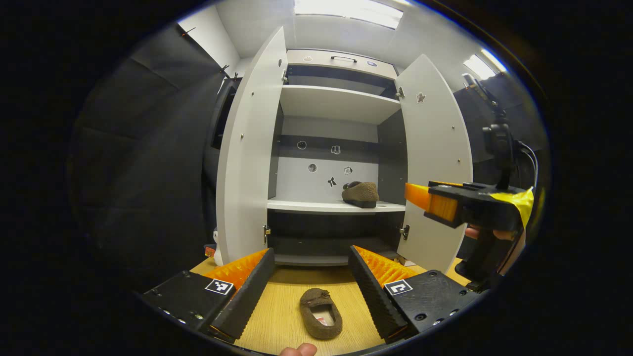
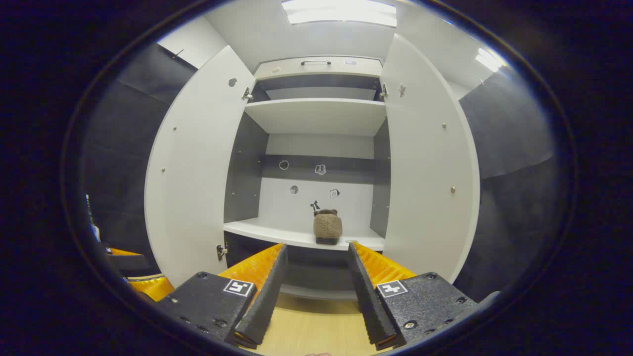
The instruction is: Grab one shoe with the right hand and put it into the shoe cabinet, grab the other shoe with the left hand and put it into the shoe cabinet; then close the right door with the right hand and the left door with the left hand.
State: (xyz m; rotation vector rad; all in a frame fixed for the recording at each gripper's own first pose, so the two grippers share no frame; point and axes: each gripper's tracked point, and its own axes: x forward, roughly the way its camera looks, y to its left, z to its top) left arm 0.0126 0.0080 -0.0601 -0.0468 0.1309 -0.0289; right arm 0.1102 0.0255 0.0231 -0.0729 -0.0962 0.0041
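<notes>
On the wooden floor (image 1: 277,316) in front of the shoe cabinet (image 1: 341,104), the left gripper view shows one brown slipper (image 1: 320,313) lying between the spread fingers of the left gripper (image 1: 311,291). No finger touches it; the jaws stand wide apart and hold nothing. Its toe points toward the cabinet.

A second slipper (image 1: 360,193) rests on the lower shelf (image 1: 306,205), toward the right side. The right gripper view shows this one (image 2: 327,226) head-on, near the shelf's front edge (image 2: 277,236).

The right gripper (image 2: 315,291) also stands wide open and empty, aimed at the cabinet interior. The left gripper view shows it from the side (image 1: 420,197), held by a hand (image 1: 487,233) in front of the right door (image 1: 435,163).

Count: two slippers, one on the floor and one shelved. Two doors, left door (image 1: 249,153) and right door, both swung open. Two shelves show inside the cabinet.
</notes>
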